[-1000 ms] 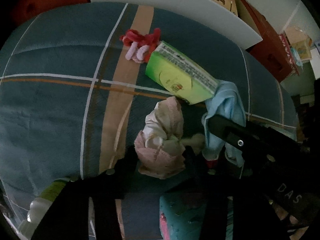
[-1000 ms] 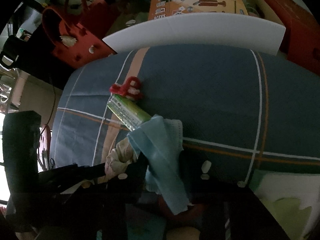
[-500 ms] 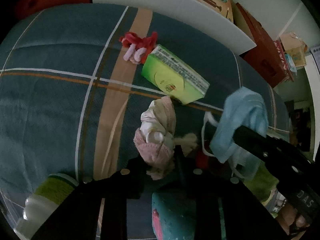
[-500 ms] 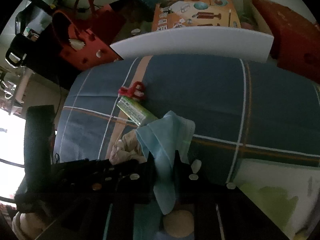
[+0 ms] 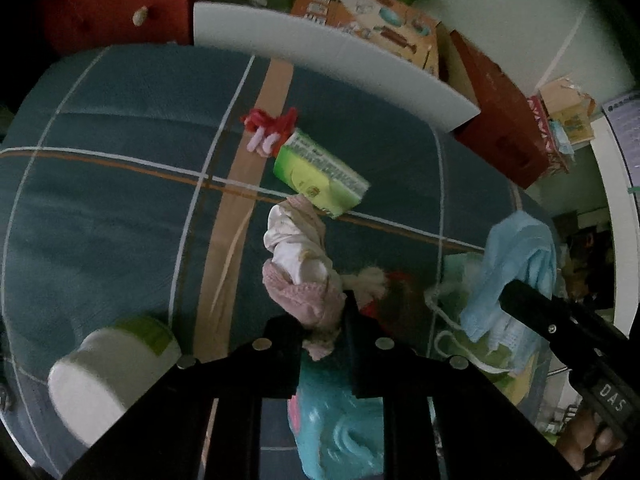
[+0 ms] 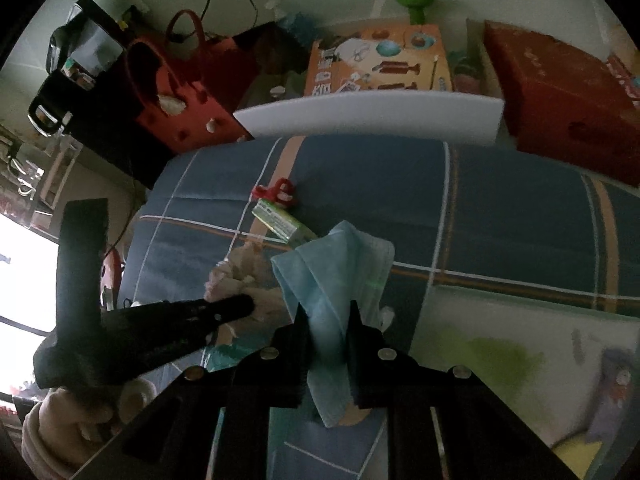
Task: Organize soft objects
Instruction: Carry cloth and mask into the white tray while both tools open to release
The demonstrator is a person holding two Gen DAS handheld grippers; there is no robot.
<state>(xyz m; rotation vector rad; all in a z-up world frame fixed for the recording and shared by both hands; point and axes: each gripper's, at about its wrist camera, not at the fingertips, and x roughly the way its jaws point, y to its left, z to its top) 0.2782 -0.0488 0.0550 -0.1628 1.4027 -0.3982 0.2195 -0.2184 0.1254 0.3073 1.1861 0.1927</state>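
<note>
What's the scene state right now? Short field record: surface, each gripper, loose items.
surface: plaid blue bedcover
left gripper: jaws closing on pink knit garment
right gripper: shut on light blue face mask
loose items: green box, red and pink yarn piece, white jar
behind bed: white board

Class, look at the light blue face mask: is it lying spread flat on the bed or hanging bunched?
Hanging bunched: the face mask droops in folds, pinched in the right gripper.
</note>
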